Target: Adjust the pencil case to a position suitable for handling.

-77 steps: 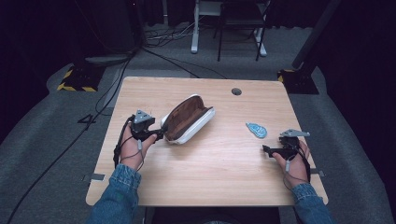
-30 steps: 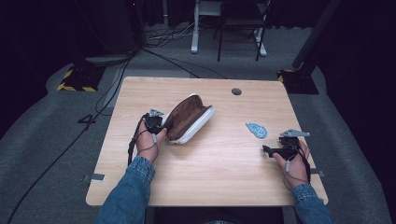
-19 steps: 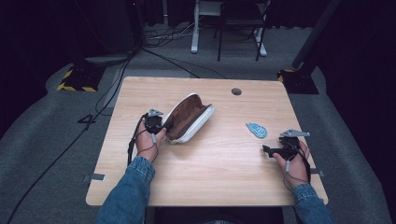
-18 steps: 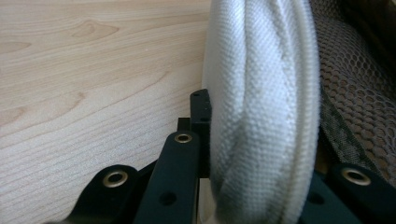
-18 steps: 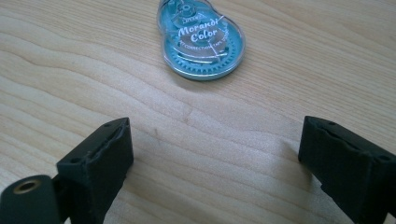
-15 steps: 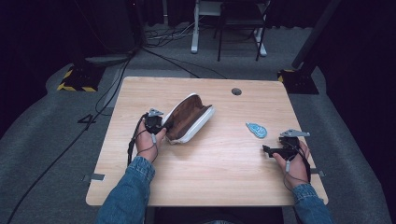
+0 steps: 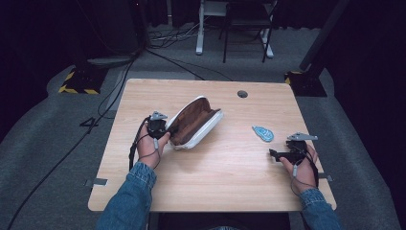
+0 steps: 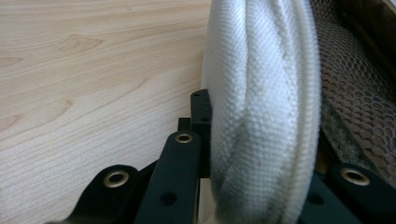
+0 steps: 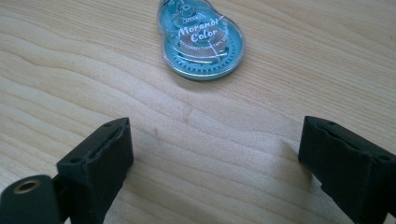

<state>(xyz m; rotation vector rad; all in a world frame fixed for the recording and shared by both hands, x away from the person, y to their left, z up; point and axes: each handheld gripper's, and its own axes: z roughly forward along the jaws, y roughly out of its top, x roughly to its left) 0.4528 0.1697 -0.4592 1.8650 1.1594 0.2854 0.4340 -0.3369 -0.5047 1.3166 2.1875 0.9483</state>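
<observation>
On the pale wooden surface (image 7: pixel 230 172), the white fabric pouch with brown lining (image 7: pixel 194 122) lies open left of centre. The left gripper (image 7: pixel 165 128) has its fingers pinching the pouch's white rim (image 8: pixel 261 121); its own view reveals mesh lining inside. The right gripper (image 7: pixel 274 153) rests with fingers spread, its view reading "Morandi Color" on the teal plastic correction-tape dispenser (image 9: pixel 201 39) near it.

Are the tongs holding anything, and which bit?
The left tongs pinch the pencil case by its white rim. The right tongs are open, holding nothing.
</observation>
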